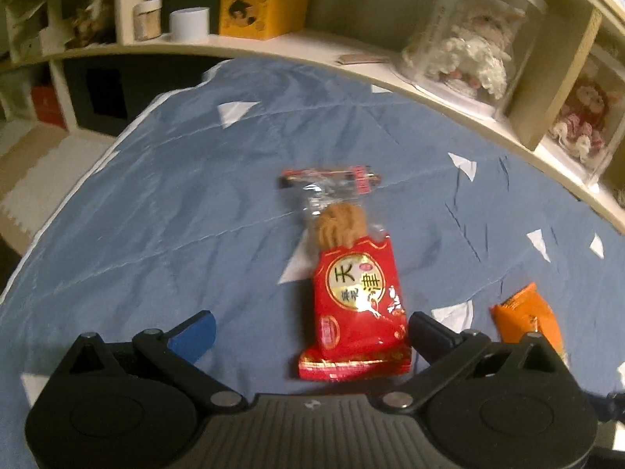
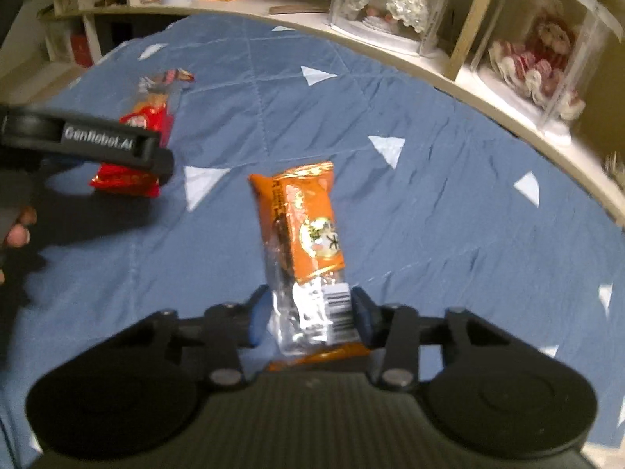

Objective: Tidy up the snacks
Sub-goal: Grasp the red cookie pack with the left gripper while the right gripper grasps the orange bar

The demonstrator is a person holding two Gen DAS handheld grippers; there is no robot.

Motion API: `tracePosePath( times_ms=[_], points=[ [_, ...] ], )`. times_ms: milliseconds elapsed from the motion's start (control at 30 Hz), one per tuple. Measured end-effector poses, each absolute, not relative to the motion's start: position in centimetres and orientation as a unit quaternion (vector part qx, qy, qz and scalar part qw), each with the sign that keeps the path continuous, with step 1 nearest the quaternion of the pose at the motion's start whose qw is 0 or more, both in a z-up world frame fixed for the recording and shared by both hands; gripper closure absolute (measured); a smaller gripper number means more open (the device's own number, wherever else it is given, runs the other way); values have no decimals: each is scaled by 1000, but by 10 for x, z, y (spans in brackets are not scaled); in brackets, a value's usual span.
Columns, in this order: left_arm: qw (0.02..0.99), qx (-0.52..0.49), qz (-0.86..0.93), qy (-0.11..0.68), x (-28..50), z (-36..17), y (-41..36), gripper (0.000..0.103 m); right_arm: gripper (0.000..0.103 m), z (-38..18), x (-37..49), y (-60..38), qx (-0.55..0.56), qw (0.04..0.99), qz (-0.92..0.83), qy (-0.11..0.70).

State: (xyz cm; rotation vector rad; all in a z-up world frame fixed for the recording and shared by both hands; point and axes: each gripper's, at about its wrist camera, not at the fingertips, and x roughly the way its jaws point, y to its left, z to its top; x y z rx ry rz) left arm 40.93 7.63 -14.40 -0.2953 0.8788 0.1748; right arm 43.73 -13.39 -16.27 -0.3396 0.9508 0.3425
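Between right tool (image 2: pixel 308 318) fingers, orange snack packet (image 2: pixel 302 226)

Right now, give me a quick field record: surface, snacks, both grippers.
surface: blue quilt with white triangles
red snack pack: flat on the quilt, between the left gripper's fingers, nearer its right finger
orange snack pack: its end sits between the right gripper's fingers
left gripper: open, no grip
right gripper: narrowed around the orange pack, pads at its sides
background: curved shelf with clear display cases
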Motion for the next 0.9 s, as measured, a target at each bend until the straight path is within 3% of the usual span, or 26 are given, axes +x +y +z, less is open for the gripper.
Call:
tracePosePath(
  times_ms=[67,133,200,333,400,467,567,600,633,667,700,767,900],
  points=[
    [891,-157,74,419,399,-143,83,5,57,-161,429,-132,-139,861,163,461],
    [895,-155,70,413,390,-141,84,18,57,-161,421,-129,-122,861,161,467],
    [897,-149,61,412,382,-139,85,37,58,-161,410,-126,-107,862,156,471],
    [891,-154,17,427,369,-135,91,61,58,-163,386,-125,-65,864,147,477],
    [887,-136,4,441,362,-134,92,80,58,-162,374,-126,-42,865,143,479],
    [883,-120,-4,454,354,-133,94,89,59,-162,360,-126,-22,865,143,480],
    [878,-123,-17,462,342,-134,100,89,59,-162,339,-128,2,866,147,479],
    [881,-121,-20,458,339,-133,100,81,59,-163,333,-129,8,865,147,480],
    [883,-118,-20,453,338,-131,100,72,60,-164,326,-130,12,865,147,479],
    [887,-115,-18,446,338,-130,99,50,60,-165,323,-131,15,865,148,479],
    [895,-109,-20,433,337,-127,97,35,60,-165,316,-130,17,865,147,480],
    [907,-93,-26,409,338,-123,91,27,60,-167,301,-133,21,864,147,481],
    [918,-74,-36,389,349,-122,82,27,60,-170,285,-134,27,864,147,482]
  ],
)
